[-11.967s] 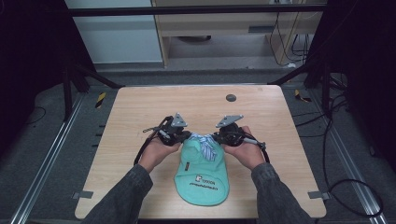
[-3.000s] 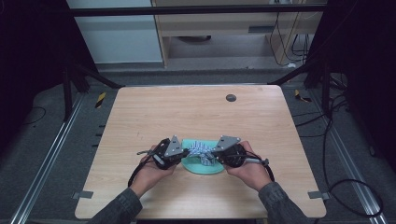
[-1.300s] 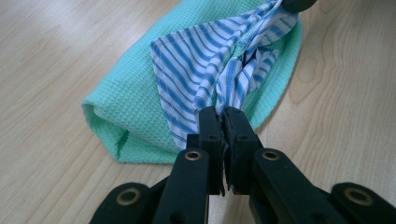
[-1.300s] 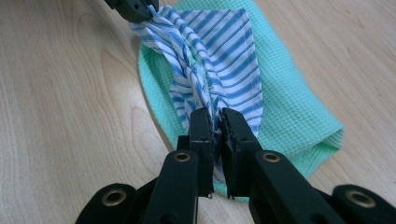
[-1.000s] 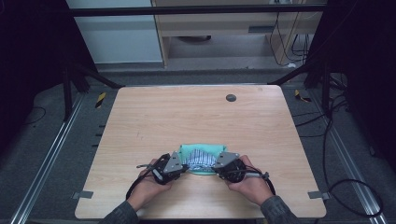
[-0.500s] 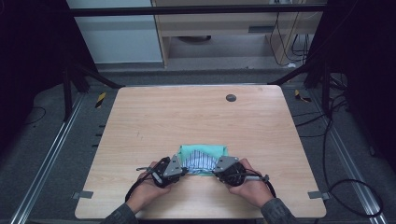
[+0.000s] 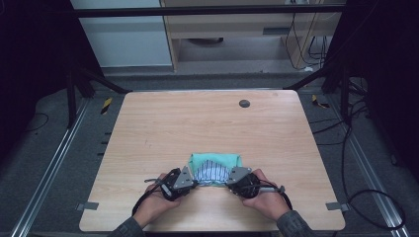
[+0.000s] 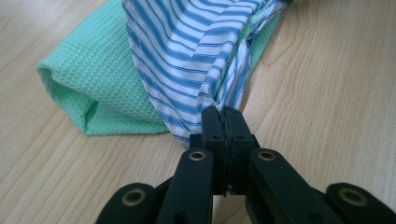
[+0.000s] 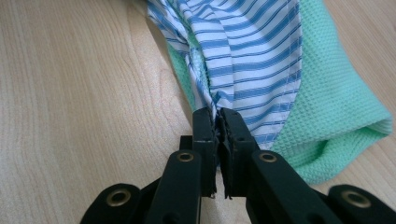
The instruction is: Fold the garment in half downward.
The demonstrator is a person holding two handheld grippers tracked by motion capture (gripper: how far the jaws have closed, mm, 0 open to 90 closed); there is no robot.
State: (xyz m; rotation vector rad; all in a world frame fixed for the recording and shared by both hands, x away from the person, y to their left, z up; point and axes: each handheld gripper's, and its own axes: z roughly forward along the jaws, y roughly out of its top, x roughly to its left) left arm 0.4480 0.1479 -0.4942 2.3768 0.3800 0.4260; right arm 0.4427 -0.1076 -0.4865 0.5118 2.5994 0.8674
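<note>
One folded garment (image 7: 215, 168), mint-green waffle knit outside with a blue-and-white striped lining (image 7: 211, 173) showing, lies on the wooden tabletop (image 7: 207, 128), toward its near edge and roughly midway across. Two claws work it, one in each of the person's two hands.

The left claw (image 7: 190, 181) sits just left of the garment's near edge, gripped by the left hand (image 7: 157, 200). In the left gripper view its two black jaws are pressed together on a gathered pinch of the striped lining (image 8: 196, 51), the fabric fanning upward from the tips while the green fold (image 8: 93, 79) lies to that view's left on the wood.

The right claw (image 7: 232, 180) sits just right of the garment's near edge, held by the right hand (image 7: 264, 197). In the right gripper view its jaws are likewise clamped on a bunched corner of the striped lining (image 9: 247, 51), with a sliver of cloth visible between the tips and the green fold (image 9: 336, 107) bulging to that view's right.

One small dark round disc (image 7: 244, 103) lies well beyond the garment, near the tabletop's far edge. A cable (image 7: 289, 197) trails from the right claw past the right hand. Nothing stands between either claw and the garment. Beyond the tabletop's far edge are a pale cabinet (image 7: 123, 34) and dark frame rails (image 7: 207, 10).
</note>
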